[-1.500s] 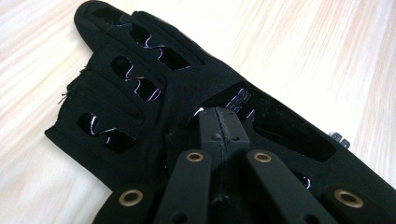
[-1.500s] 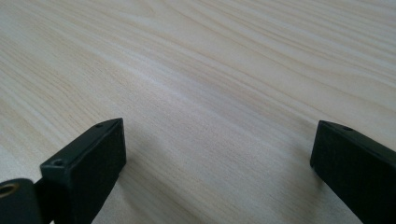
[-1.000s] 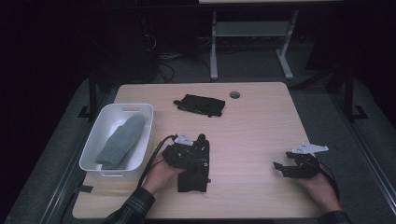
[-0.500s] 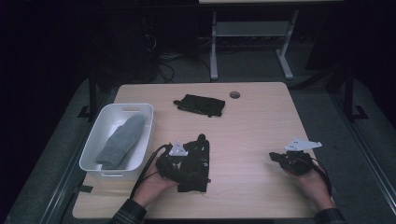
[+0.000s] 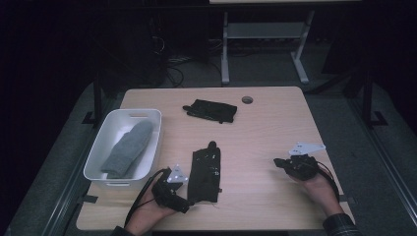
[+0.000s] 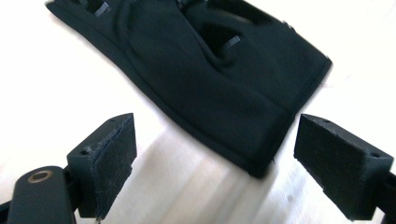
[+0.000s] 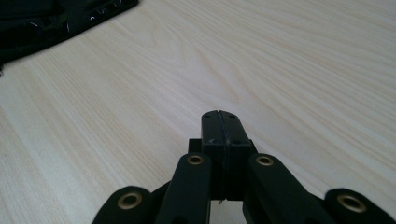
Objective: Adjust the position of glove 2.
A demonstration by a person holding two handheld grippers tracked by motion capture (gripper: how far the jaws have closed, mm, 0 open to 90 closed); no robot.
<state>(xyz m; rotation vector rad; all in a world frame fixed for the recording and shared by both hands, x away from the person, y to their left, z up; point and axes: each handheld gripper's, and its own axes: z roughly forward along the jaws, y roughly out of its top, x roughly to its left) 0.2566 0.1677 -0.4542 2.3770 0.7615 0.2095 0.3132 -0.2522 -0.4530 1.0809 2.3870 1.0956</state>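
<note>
My left gripper (image 5: 183,200) sits with jaws wide and nothing between them, just beside the black glove (image 5: 206,172) lying flat on the bench (image 5: 265,128). My right gripper (image 5: 280,162) has jaws pressed together, empty.

You look down from above your side onto the whole table (image 5: 265,123), while each gripper camera skims low over the wood, both sharing the near black glove (image 5: 206,169) (image 6: 210,70) (image 7: 56,21).

Matt black cloth glove (image 6: 219,79), pale wood-grain table (image 7: 289,70)
</note>
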